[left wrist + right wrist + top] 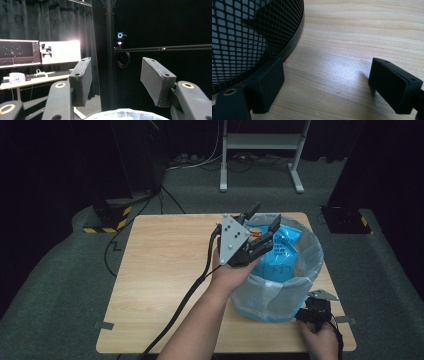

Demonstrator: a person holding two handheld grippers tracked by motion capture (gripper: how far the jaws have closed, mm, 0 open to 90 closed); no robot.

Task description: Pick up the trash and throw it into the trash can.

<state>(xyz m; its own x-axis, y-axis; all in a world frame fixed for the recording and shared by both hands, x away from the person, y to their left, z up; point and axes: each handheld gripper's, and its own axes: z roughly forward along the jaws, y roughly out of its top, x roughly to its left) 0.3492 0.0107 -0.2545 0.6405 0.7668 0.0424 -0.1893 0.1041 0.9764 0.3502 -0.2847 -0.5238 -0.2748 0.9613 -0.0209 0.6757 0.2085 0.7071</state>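
Note:
A black mesh bin [272,297] lined with a pale plastic bag stands on the right half of the wooden table [165,270]. Inside it lies a blue snack bag [282,255] with an orange-yellow patch at its upper left. My left gripper [267,217] hovers over the bin's left rim, open, with nothing between the jaws [116,72]; the lined rim [125,115] shows just below them. My right gripper [310,312] rests low at the table's front right beside the bin's base, open [327,82], with the mesh wall [242,37] by its left jaw and bare wood [352,32] between the pads.
The left gripper's cable [185,302] trails across the table toward the front edge. Beyond the table a white stand [260,142] and a yellow-and-black striped base [107,220] sit on the floor. Lit monitors [40,52] on a desk are far off.

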